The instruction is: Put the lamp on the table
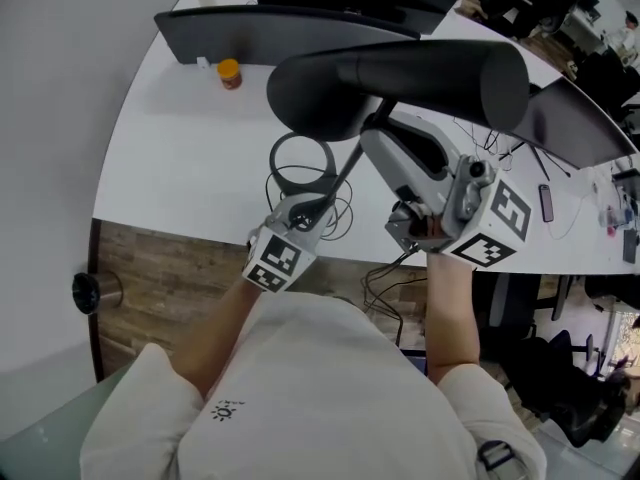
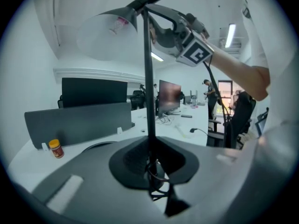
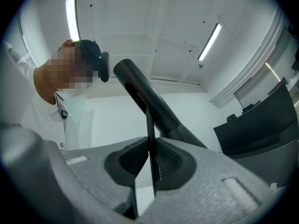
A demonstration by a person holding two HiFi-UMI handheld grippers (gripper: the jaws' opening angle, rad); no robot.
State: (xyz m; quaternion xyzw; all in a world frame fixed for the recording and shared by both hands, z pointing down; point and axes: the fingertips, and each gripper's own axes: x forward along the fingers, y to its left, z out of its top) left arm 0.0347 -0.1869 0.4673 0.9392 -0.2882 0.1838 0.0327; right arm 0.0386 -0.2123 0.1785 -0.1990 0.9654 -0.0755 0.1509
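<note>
While your left gripper (image 1: 303, 208) is clamped on the thin stem (image 2: 148, 78) of the lamp (image 1: 400, 83) low down, just beside its ring base (image 1: 300, 160), your right gripper (image 1: 380, 138) pinches the same stem high up, right under the dark shade (image 3: 149, 106). You hold the lamp upright over the white table (image 1: 170, 168) near its front edge. Whether the ring base touches the tabletop cannot be told.
</note>
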